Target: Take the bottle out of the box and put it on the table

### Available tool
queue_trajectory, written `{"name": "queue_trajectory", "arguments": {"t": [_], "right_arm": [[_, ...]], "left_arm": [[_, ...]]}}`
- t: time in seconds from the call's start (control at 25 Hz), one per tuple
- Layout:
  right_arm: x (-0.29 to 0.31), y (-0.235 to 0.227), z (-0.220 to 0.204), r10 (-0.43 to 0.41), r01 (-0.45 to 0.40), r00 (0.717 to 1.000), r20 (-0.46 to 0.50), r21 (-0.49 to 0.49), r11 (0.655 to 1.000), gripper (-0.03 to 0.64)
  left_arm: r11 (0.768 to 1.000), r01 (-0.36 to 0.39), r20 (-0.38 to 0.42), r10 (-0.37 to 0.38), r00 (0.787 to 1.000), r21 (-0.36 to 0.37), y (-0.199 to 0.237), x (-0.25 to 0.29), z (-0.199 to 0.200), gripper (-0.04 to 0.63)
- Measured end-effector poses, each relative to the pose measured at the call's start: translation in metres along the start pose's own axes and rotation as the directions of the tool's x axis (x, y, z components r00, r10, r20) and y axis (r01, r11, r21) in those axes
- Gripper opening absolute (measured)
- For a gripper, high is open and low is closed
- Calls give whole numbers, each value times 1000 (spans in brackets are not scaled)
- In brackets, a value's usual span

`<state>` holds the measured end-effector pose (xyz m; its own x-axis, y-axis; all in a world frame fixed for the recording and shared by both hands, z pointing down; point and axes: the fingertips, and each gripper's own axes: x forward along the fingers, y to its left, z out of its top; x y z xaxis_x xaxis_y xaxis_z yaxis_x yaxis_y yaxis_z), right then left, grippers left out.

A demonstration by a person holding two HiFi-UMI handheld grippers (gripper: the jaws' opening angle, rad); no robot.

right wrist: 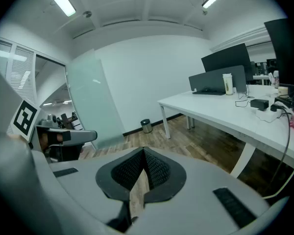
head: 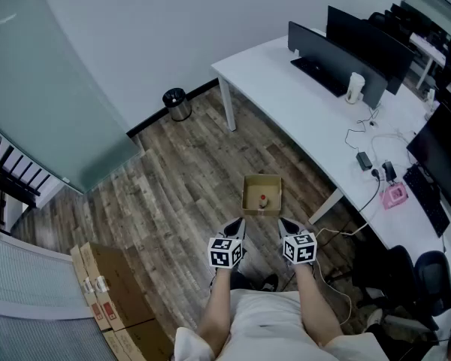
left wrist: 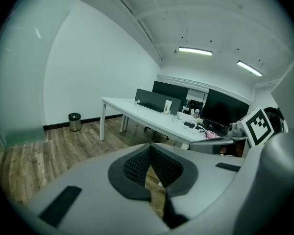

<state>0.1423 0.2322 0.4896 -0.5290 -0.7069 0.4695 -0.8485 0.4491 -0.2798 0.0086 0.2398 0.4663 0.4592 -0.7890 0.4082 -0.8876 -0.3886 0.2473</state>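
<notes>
An open cardboard box (head: 261, 180) stands on the wood floor just ahead of me. Inside it a small bottle (head: 263, 200) with a red cap stands upright. My left gripper (head: 237, 227) and right gripper (head: 286, 226) hover side by side just short of the box's near edge, both pointing at it. In the left gripper view the left gripper (left wrist: 150, 149) has its pads meeting at the tips, with nothing between them. The right gripper (right wrist: 143, 152) looks the same in its own view, shut and empty. Neither gripper view shows the box or the bottle.
A long white table (head: 301, 107) runs along the right with monitors, cables and a white container (head: 355, 87). A table leg (head: 327, 204) stands right of the box. A small bin (head: 177, 104) sits by the wall. Stacked cartons (head: 109, 292) lie left; an office chair (head: 406, 277) lies right.
</notes>
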Motion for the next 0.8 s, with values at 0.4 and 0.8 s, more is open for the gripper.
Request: {"name": "queue_trajectory", "arguments": {"t": [0.4,0.8], "right_arm": [[-6,-11,-6,10,-10,1000,-20,-11,1000,38],[4,1,0,144,-150,988,54,136,979,39]], "left_arm": [[1000,30,-3,-30,1000,2,-23,12,-6,14],[1000,13,-3,-13,1000,12,-17,17,4,15]]}}
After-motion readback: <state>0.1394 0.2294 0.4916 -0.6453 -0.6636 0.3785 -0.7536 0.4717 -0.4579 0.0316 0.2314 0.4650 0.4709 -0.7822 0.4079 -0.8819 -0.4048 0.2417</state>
